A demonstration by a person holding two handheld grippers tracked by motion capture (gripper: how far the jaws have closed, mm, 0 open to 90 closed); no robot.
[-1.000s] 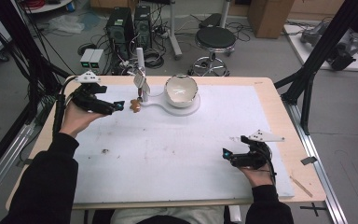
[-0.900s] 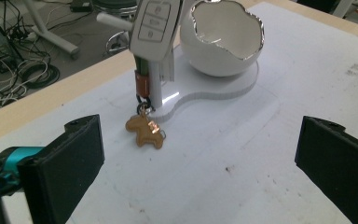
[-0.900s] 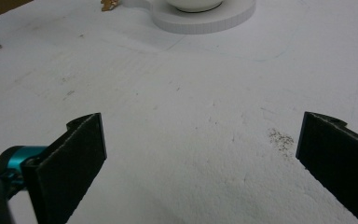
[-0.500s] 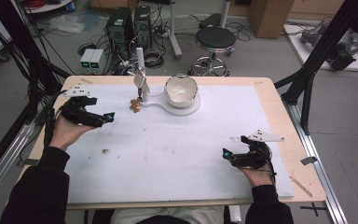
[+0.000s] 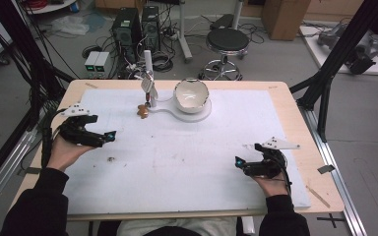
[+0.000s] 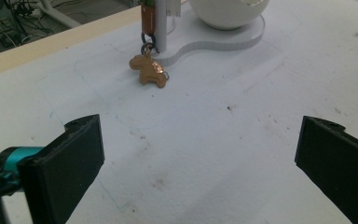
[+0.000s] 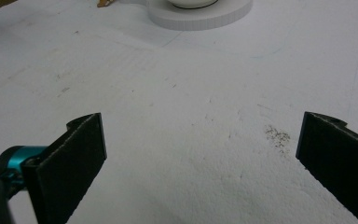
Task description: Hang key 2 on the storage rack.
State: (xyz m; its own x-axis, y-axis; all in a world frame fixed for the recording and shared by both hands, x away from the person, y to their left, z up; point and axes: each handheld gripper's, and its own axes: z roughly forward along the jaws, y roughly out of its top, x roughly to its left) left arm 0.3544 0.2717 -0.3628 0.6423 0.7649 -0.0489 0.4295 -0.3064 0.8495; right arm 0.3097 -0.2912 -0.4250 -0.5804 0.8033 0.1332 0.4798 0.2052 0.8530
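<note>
A white bowl (image 5: 191, 95) sits on a white flat stand (image 5: 203, 114) at the far middle of the table. From the stand rises a white post (image 5: 148, 73) with tags on it. A brown horse-shaped charm (image 5: 142, 111) lies on the white mat at the post's foot, and the left gripper view shows the charm (image 6: 148, 70) hanging by a ring from the post (image 6: 160, 28). My left gripper (image 5: 109, 136) hovers open at the left, short of the charm. My right gripper (image 5: 239, 162) rests open near the front right, with nothing between its jaws.
A white mat (image 5: 187, 152) covers most of the wooden table (image 5: 295, 113). A small dark speck (image 5: 111, 159) lies on the mat near my left hand. Behind the table stand computer towers (image 5: 137, 24) and a round stool (image 5: 228, 39); black frame bars (image 5: 339, 54) rise at the right.
My left gripper has drawn back from the post and charm toward the left front of the table. The right gripper has stayed where it was.
</note>
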